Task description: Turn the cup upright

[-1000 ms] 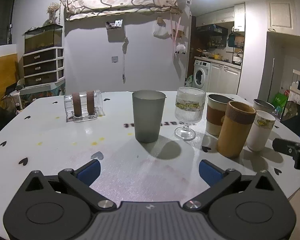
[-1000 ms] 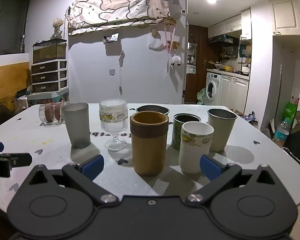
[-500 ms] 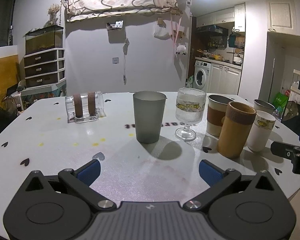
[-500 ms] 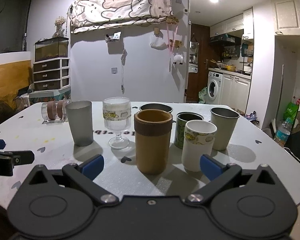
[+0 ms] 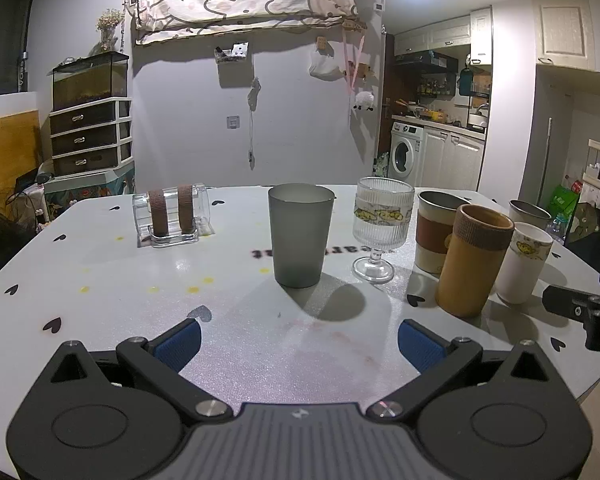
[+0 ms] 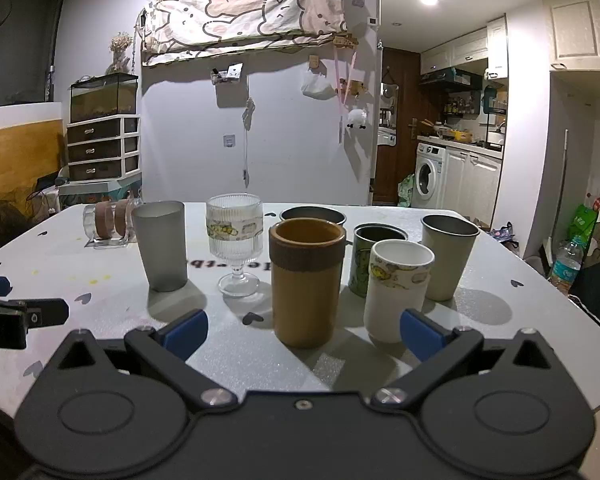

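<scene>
Grey frosted cup (image 5: pixel 301 235) stands upright ahead of the left fingers (image 5: pixel 178 343), both grippers spread wide, empty.

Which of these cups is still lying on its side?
Only the clear glass cup with two brown bands, far left of the table. The grey tumbler, stemmed glass and brown cup stand upright, mouths up.

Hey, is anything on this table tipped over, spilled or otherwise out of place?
One thing: the clear glass mug with two brown bands lies on its side at the table's far left. The other cups stand upright, among them the grey tumbler and the stemmed glass. Small yellow spots mark the tabletop.
</scene>
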